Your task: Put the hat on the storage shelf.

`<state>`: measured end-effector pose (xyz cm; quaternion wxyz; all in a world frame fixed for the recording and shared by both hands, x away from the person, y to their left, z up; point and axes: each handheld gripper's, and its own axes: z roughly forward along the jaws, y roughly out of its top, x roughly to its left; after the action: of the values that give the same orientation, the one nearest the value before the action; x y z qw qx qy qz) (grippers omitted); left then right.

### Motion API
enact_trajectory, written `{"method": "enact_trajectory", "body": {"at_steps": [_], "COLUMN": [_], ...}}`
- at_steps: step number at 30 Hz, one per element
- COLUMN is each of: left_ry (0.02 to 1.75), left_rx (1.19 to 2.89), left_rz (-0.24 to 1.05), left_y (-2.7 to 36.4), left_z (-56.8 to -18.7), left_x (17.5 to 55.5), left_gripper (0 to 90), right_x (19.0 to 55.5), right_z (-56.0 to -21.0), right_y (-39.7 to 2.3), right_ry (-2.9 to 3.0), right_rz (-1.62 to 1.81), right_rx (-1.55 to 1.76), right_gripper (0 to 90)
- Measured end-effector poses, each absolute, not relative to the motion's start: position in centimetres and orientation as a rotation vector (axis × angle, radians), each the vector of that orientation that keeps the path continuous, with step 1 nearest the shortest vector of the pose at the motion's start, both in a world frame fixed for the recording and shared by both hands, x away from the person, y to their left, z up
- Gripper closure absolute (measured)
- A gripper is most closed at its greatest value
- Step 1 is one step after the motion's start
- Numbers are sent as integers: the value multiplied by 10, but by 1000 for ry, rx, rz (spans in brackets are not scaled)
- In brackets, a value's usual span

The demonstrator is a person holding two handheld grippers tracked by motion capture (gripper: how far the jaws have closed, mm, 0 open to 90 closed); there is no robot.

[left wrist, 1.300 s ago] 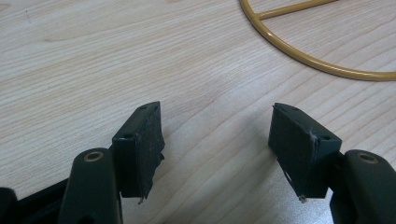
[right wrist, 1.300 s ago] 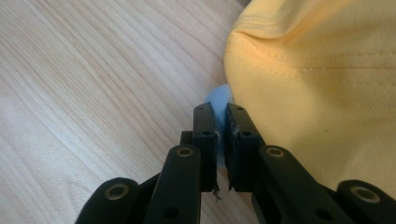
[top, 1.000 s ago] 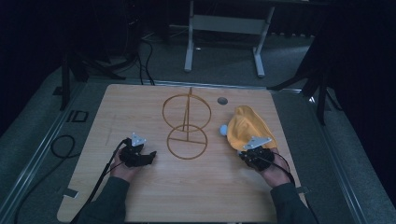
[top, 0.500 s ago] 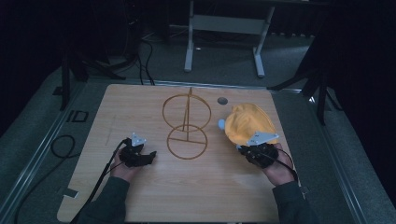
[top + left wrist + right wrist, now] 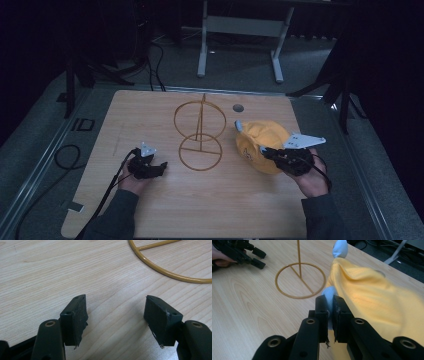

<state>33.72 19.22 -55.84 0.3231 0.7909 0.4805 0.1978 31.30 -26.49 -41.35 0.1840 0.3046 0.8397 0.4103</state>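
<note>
gripping the yellow hat (image 5: 262, 145) by a pale blue ear at its near edge, the right gripper (image 5: 274, 154) is clamped tight; hat just right of the wire stand (image 5: 200, 137); left gripper (image 5: 159, 168) gapes empty.

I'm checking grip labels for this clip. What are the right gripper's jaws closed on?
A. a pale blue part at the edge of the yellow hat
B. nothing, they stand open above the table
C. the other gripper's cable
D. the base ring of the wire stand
A: in the right gripper view the right gripper has its jaws pressed shut on a pale blue part of the yellow hat, clear of the wire stand.
</note>
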Motion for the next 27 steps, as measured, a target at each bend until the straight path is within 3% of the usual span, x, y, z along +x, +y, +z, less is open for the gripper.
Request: {"method": "enact_trajectory", "body": {"at_steps": [13, 27], "left_ry": [1261, 1260], "left_rx": [2076, 2076], "left_rz": [520, 519], "left_y": [192, 192], "left_z": [-558, -558], "left_x": [337, 337], "left_gripper": [354, 354], "right_x": [309, 315], "right_z": [-425, -402], "right_y": [-290, -274], "right_ry": [2367, 2429], "right_rz": [956, 926], "right_rx": [940, 860], "right_gripper": [754, 715]}}
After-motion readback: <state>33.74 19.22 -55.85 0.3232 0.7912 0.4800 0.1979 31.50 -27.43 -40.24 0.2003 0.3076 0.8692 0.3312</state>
